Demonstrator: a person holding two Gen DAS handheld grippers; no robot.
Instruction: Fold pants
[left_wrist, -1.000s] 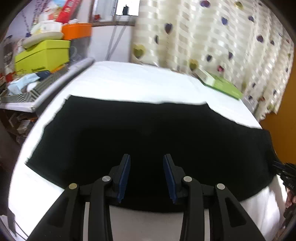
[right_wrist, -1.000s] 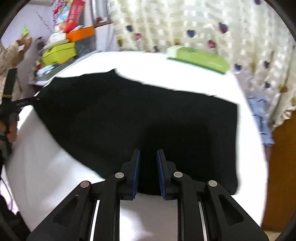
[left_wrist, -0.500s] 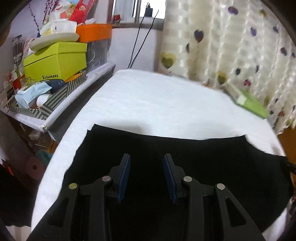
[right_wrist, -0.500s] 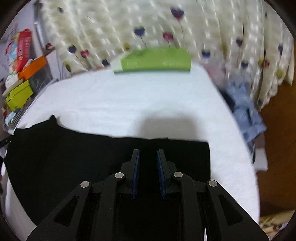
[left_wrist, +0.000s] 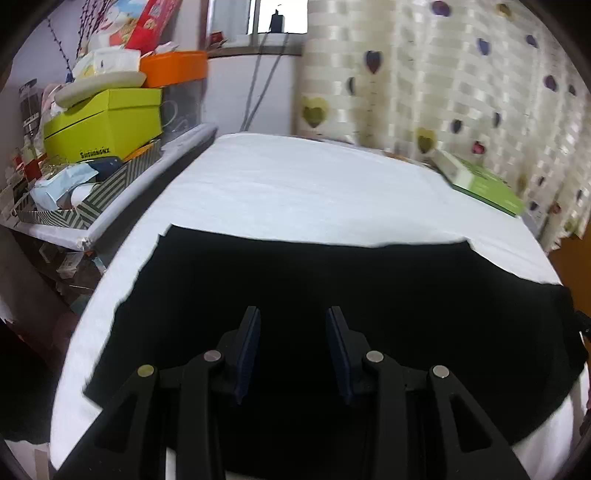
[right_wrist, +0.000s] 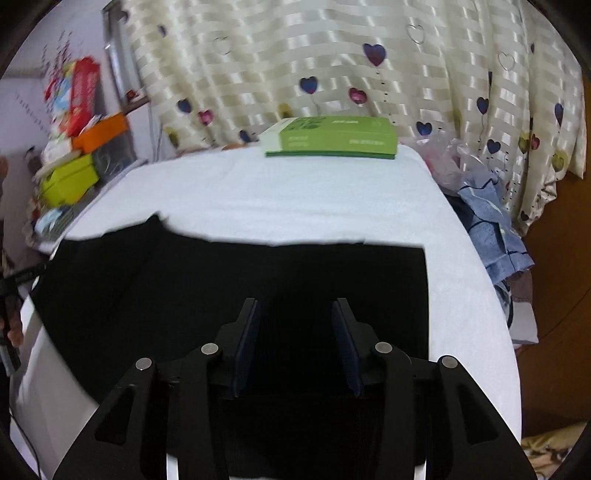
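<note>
The black pants (left_wrist: 332, 295) lie flat across the near half of a white-covered table (left_wrist: 295, 192), filling the lower part of both wrist views from about 8 o'clock round to 4 o'clock. Their far edge runs roughly straight across the cloth, with a small raised corner at 10 o'clock in the right wrist view (right_wrist: 155, 221).

The left gripper (left_wrist: 293, 350) hangs over the pants with its 2 fingers spread wide, a broad gap of black fabric showing between the blue pads (left_wrist: 249, 347); nothing is caught between them. The right gripper (right_wrist: 295, 347) is likewise spread wide above the pants, its blue pads (right_wrist: 245, 347) empty, near the fabric's square right-hand corner at 3 o'clock. Whether either gripper touches the cloth cannot be told.

A green box (right_wrist: 332, 138) rests at the far edge of the table at 12 o'clock in the right wrist view, just in front of a cream curtain (right_wrist: 332, 55) dotted with hearts. The same box sits at 2 o'clock in the left wrist view (left_wrist: 484, 184). A cluttered shelf at 9 o'clock holds a lime box (left_wrist: 103, 125) with an orange box (left_wrist: 173, 68) behind it. Blue patterned cloth (right_wrist: 495, 210) is bunched off the table's right side at 3 o'clock.
</note>
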